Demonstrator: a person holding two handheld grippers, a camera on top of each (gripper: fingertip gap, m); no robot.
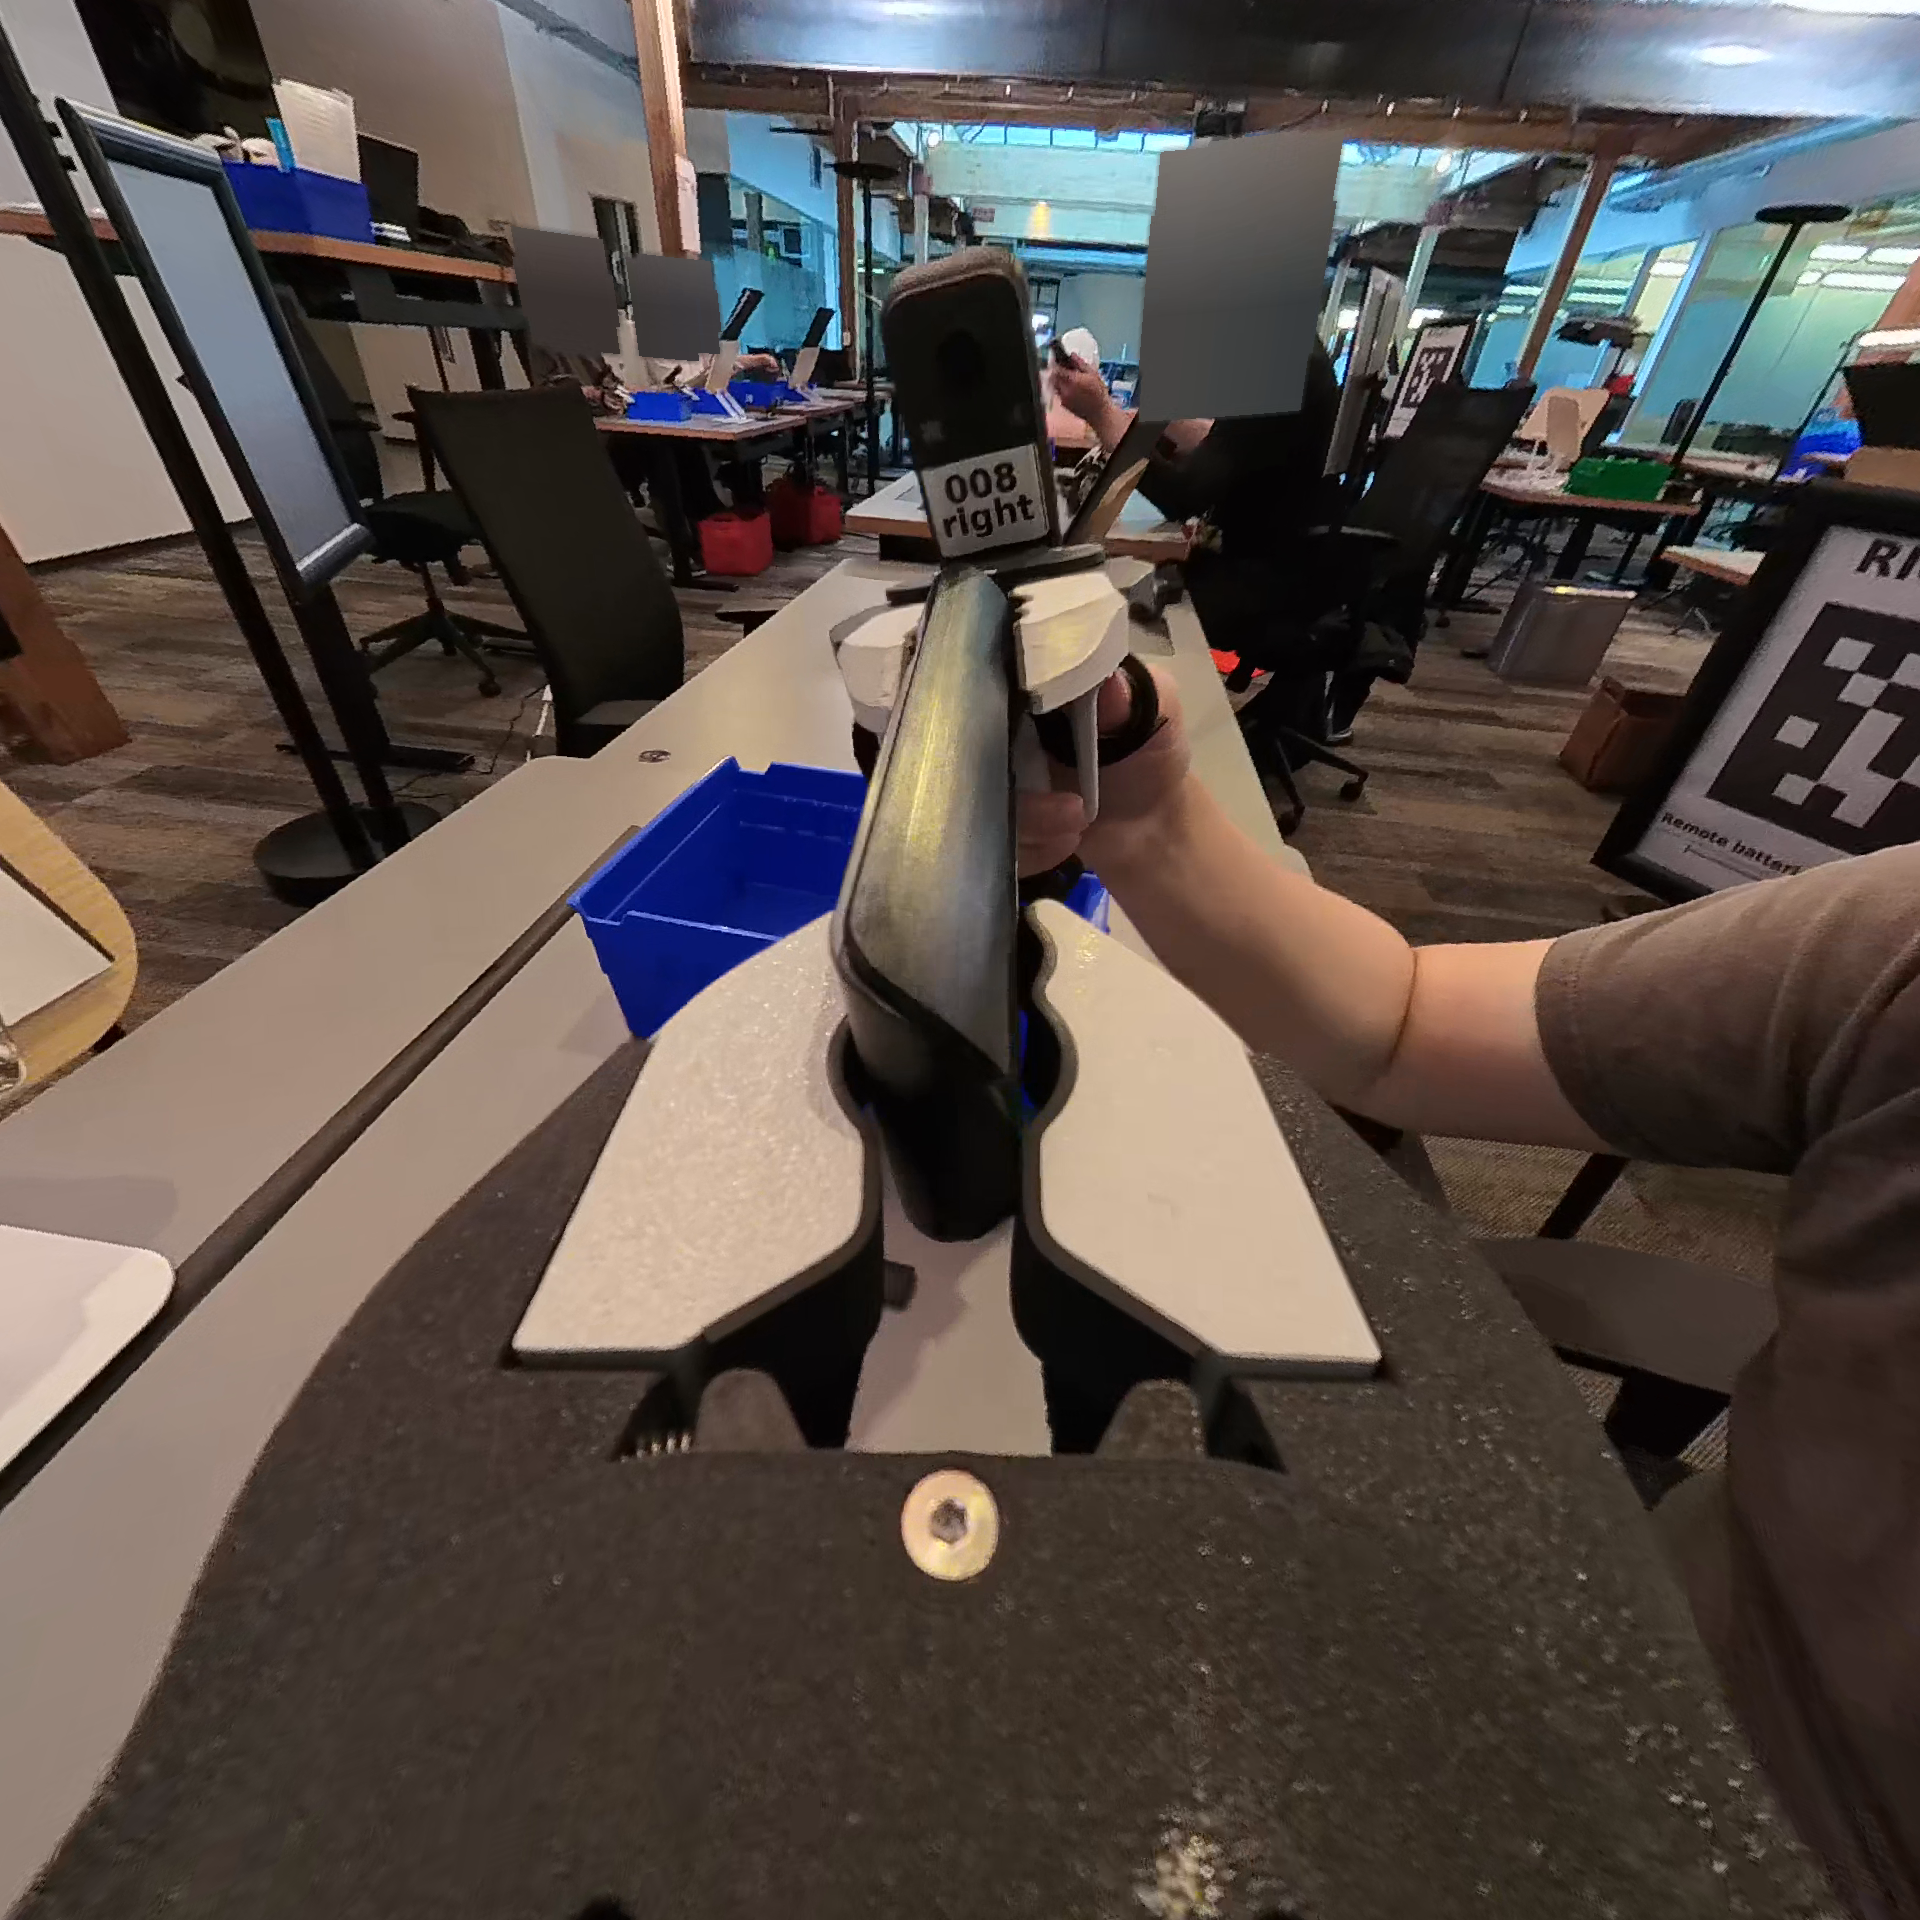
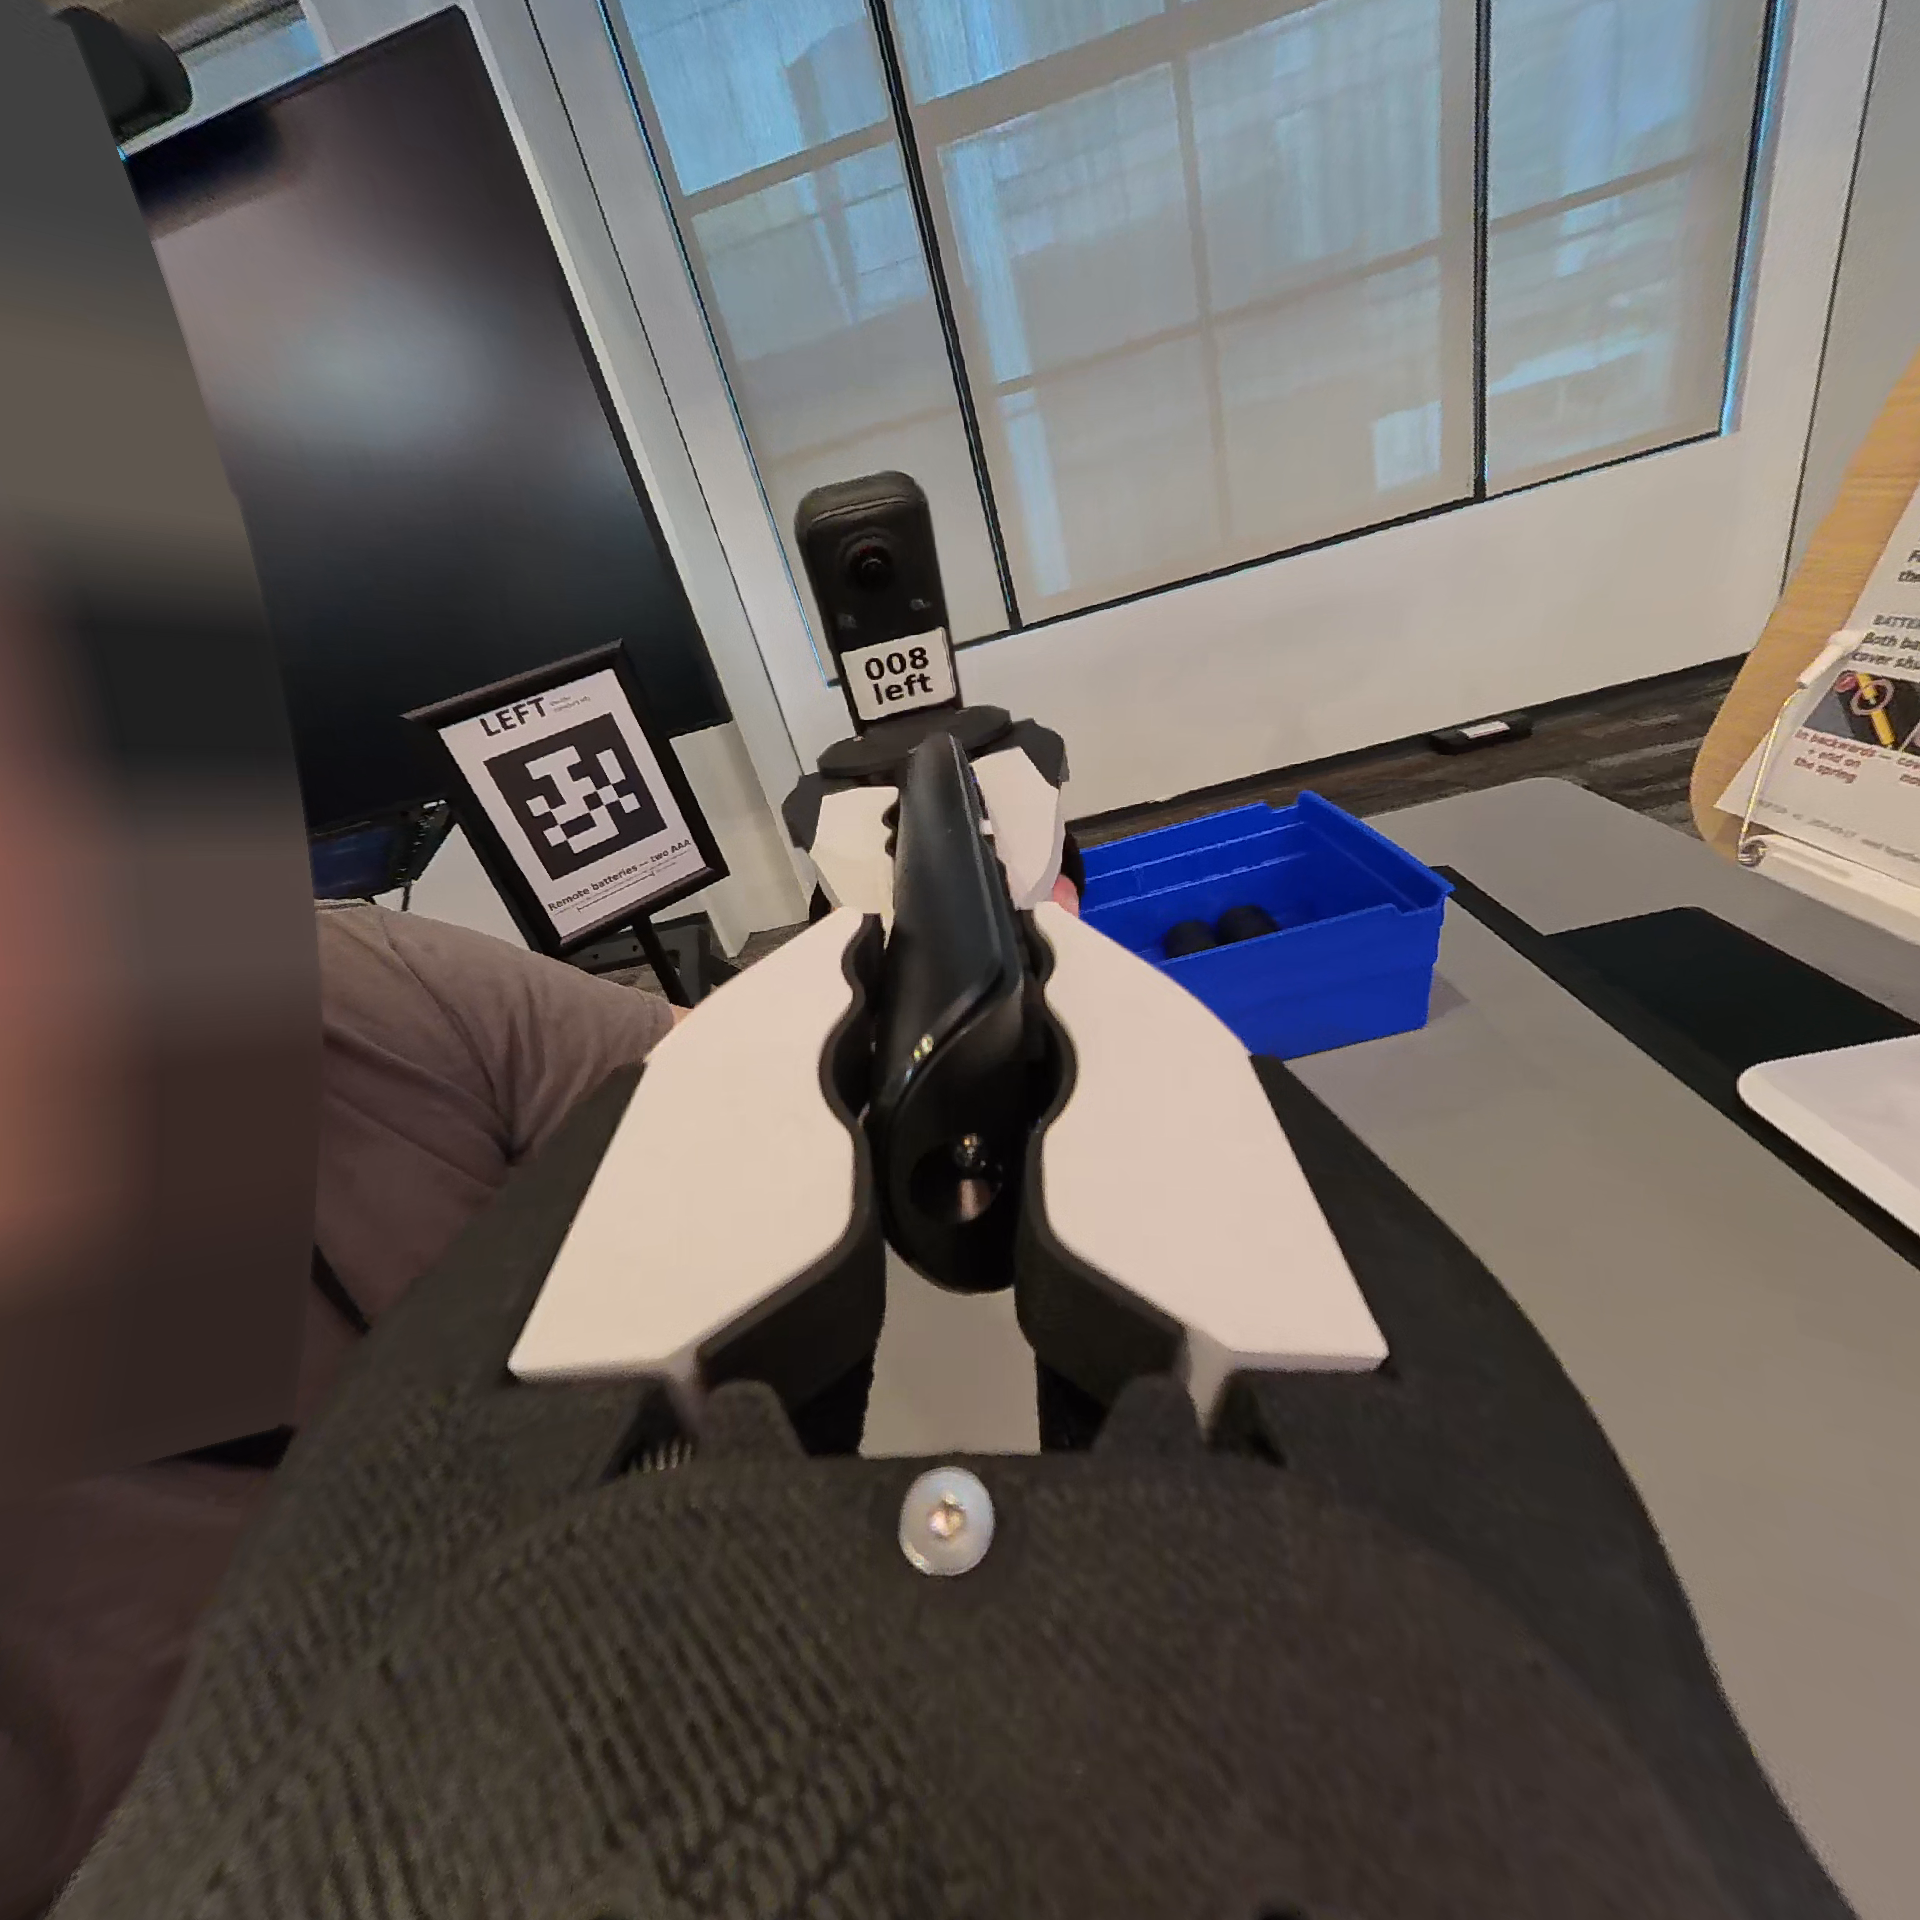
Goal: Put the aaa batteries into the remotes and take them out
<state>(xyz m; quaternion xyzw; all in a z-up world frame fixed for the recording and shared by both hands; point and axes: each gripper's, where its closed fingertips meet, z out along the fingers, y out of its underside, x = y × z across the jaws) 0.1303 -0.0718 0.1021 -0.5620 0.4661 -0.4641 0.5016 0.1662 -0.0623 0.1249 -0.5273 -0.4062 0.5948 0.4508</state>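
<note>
Left tongs (image 1: pixel 940 1049): my grainy white fingers pinch one end of the remote.
Remote (image 1: pixel 935 883): smooth, glossy black, slim and slightly curved; lifted above the table (image 1: pixel 312 1039), long axis running straight between my two tongs.
Right tongs (image 2: pixel 951 1049): white fingers clamp its other end.
Bin (image 2: pixel 1299 935): blue plastic, ridged inside, on the table just beyond, holding two dark rounded things (image 2: pixel 1216 928).
</note>
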